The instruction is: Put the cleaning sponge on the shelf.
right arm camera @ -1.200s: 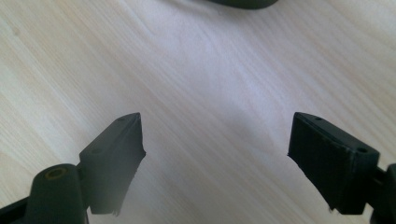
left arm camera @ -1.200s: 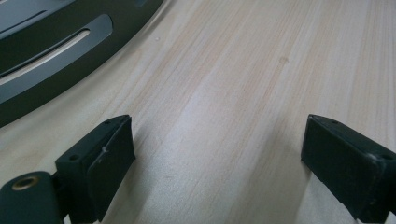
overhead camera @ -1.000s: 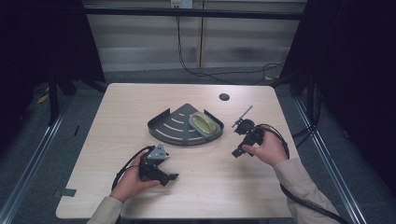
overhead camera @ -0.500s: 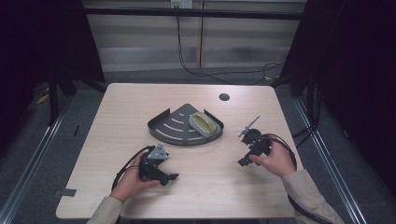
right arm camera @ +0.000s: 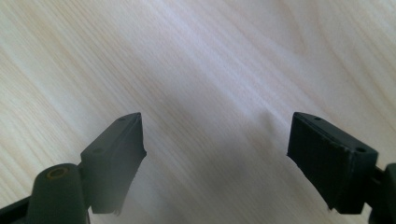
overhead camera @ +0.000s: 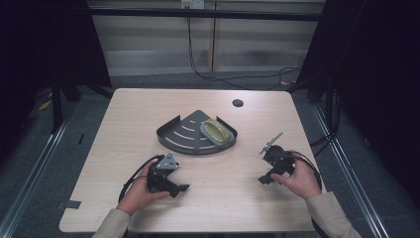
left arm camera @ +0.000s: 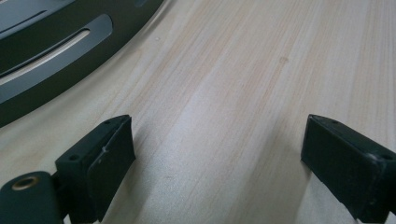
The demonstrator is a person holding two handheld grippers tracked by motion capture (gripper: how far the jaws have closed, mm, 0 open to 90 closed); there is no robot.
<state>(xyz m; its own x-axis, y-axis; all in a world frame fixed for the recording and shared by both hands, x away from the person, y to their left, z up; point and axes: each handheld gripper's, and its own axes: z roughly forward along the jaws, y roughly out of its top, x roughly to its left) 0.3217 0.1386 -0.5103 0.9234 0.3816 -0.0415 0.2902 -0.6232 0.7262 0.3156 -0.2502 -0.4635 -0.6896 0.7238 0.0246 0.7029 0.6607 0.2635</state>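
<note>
High view: pale wooden table (overhead camera: 124, 114), with a dark quarter-round slotted rack (overhead camera: 185, 134) near its middle as the landmark. Resting in the rack's right part, a yellowish-green oval object (overhead camera: 217, 131), kind unclear. Beyond the rack toward the far edge, a small round hole (overhead camera: 237, 103). Near side of the rack, slightly left: left gripper (overhead camera: 176, 188) on the table, held by the left hand (overhead camera: 141, 193). Right of the rack, apart from it: right gripper (overhead camera: 266, 176) in the right hand (overhead camera: 299, 178). Left gripper view: jaws spread wide over bare wood, holding nothing, rack's curved edge at upper left. Right gripper view: jaws likewise wide apart, empty.
</note>
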